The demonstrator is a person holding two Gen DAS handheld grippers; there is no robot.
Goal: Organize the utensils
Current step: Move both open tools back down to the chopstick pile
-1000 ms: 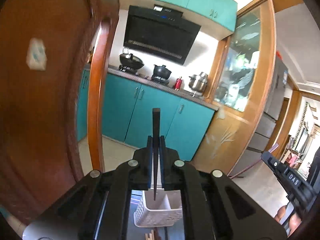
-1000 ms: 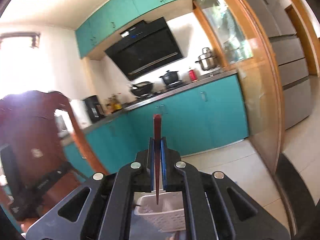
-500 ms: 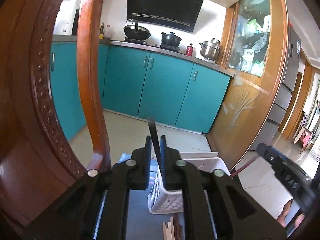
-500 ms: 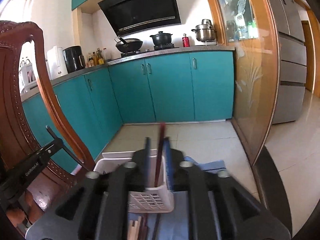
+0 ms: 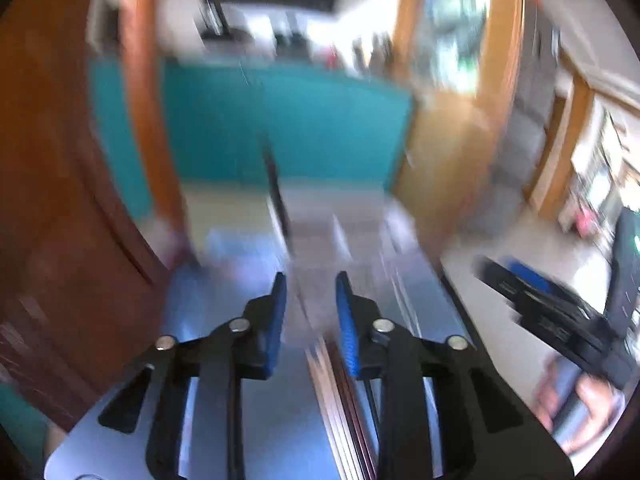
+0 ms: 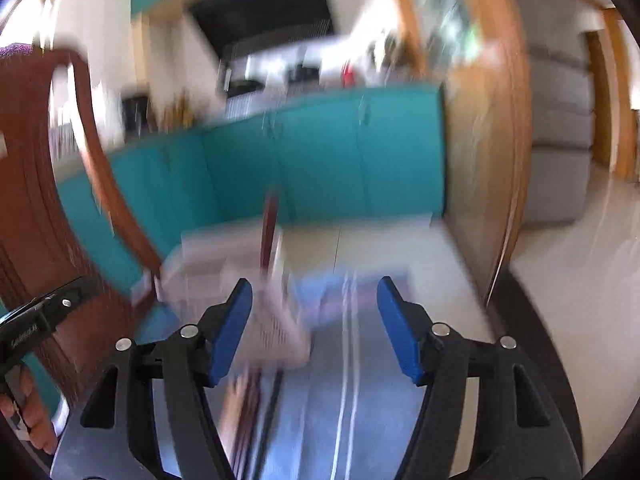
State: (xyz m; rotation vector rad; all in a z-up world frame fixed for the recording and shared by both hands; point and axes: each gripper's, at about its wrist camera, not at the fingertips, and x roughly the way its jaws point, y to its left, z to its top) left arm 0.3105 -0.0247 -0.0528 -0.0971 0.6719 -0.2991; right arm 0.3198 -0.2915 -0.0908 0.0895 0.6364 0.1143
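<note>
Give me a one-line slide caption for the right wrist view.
Right gripper open above blurred white basket, a reddish chopstick standing inside.

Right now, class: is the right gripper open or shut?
Open. The right gripper has its two blue pads wide apart with nothing between them; the reddish chopstick stands free in the white basket.

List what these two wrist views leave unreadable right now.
- Left wrist view: motion blur smears the white basket; its contents and the dark chopstick resting point cannot be told.
- Left wrist view: the chopsticks on the table are streaked, count unclear, cut by the bottom edge.
- Right wrist view: blur hides where the reddish chopstick ends in the basket.
- Both tools, left and right, stand open.
</note>
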